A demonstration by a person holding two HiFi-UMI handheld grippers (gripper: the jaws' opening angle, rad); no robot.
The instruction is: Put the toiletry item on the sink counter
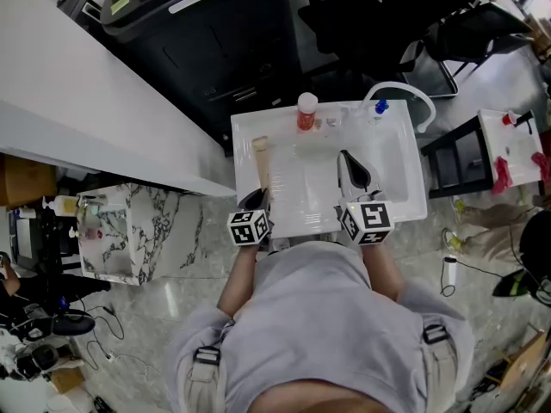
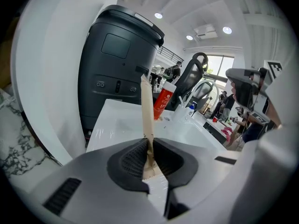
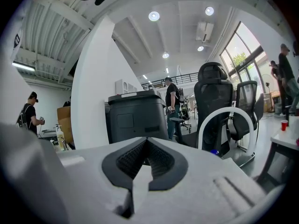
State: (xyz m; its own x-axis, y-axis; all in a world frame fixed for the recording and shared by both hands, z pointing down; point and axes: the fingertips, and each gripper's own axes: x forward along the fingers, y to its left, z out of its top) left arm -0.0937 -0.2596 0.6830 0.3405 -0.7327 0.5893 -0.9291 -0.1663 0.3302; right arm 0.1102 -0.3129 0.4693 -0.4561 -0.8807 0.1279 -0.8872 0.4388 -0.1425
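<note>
**Beige tube held over sink counter**

A tall black bin (image 1: 207,33) stands behind the white sink counter (image 1: 244,143), where a person in a grey top (image 1: 318,317) leans in over the basin. The left gripper (image 1: 256,198) is clamped on the near end of a flat beige tube (image 1: 261,160), the toiletry item. The tube stretches away from the jaws along the counter's left rim; whether it touches the surface cannot be told. The right gripper (image 1: 347,160) hovers over the basin, its jaws pressed together on nothing. A red bottle (image 1: 306,114) with a white cap stands at the counter's back edge, near the arched white faucet (image 1: 405,93) and apart from the tube.
</note>
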